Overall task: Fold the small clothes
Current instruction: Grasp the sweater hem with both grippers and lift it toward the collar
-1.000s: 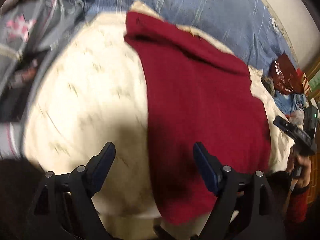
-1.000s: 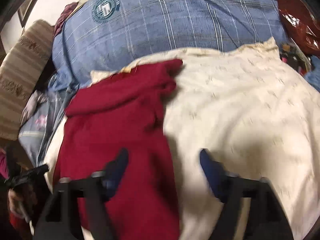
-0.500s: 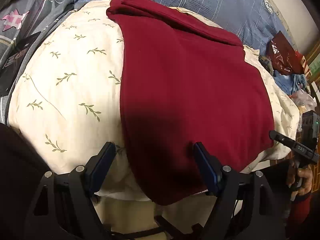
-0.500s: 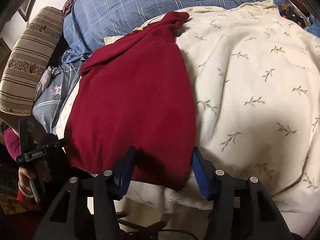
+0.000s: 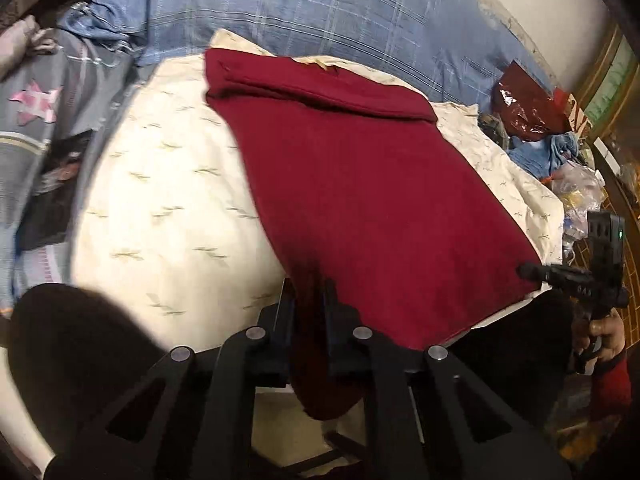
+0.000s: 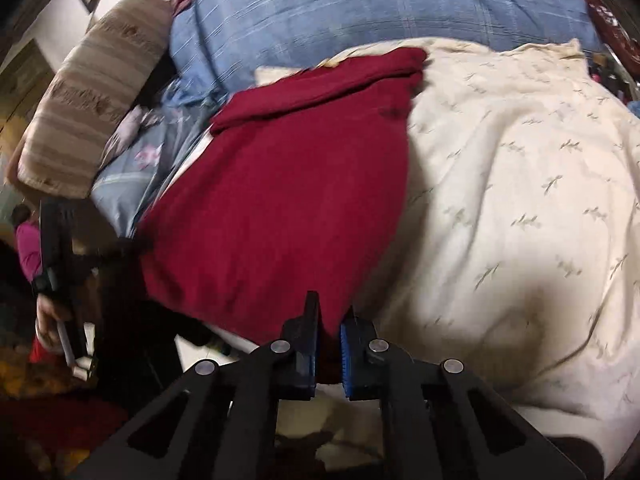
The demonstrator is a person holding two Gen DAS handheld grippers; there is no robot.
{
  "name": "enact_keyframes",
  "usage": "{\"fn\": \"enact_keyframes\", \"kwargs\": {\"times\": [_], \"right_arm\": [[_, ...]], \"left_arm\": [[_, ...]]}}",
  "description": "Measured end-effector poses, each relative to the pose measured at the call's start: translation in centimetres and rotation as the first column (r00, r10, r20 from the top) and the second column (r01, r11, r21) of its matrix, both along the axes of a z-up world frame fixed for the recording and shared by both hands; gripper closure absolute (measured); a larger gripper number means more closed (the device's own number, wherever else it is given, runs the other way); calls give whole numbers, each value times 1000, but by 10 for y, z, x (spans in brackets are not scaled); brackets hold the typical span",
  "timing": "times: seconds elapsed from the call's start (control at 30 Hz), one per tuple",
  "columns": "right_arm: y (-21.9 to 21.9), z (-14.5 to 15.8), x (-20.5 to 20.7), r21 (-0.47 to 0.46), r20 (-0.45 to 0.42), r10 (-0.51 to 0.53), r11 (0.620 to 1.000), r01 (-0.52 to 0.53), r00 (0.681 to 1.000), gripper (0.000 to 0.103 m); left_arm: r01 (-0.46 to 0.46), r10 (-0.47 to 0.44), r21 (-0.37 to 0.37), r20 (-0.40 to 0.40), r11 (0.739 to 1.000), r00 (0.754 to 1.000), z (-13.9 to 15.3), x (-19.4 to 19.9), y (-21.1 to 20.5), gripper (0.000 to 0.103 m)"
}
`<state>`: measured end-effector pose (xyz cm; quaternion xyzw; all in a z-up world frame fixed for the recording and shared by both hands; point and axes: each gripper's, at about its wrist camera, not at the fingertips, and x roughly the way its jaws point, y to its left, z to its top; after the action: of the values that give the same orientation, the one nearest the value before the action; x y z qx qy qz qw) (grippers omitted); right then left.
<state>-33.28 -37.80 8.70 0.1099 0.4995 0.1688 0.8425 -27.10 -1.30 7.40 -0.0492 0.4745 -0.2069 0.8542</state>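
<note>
A dark red garment lies flat on a cream leaf-print cover, its far end folded over. My left gripper has its jaws closing on the near left corner of the red garment, and the cloth is pinched between the pads. In the right wrist view the right gripper has its jaws closing on the near right corner of the red garment, with red cloth between the blue pads. From the left wrist view the right gripper sits at the garment's other near corner, held by a hand.
A blue plaid pillow lies behind the cover. Grey star-print fabric is at the left, a striped beige cushion beyond it. A shiny red bag, blue cloth and plastic bags crowd the right side.
Both grippers went from wide open to shut on the near corners of the red garment. The left one has risen a little with the cloth.
</note>
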Motion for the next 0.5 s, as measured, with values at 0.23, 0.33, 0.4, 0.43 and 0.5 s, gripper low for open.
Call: {"fn": "enact_keyframes", "kwargs": {"times": [0.23,0.33,0.4,0.43,0.5], "right_arm": [[-3,-48,13,73,-143,-49,996,59,989,89],[-1,-54,19,112,-178,-42,992,62,983,78],[0,-57,17,121,-183,-40,991,63,982,76],[1,-57,19,127,-185,-38,990,63,982,76],[3,-54,19,129,-172,-31,990,54,985,83]], "left_arm": [[-31,36,39,-118,999,992,-52,8,-2,93],[-48,52,28,-147,998,988,-57,9,0,55],[-56,56,4,-157,998,986,-60,9,1,41],[-57,57,2,-157,998,986,-61,8,0,41],[-45,45,8,-169,999,985,-65,9,-3,42]]}}
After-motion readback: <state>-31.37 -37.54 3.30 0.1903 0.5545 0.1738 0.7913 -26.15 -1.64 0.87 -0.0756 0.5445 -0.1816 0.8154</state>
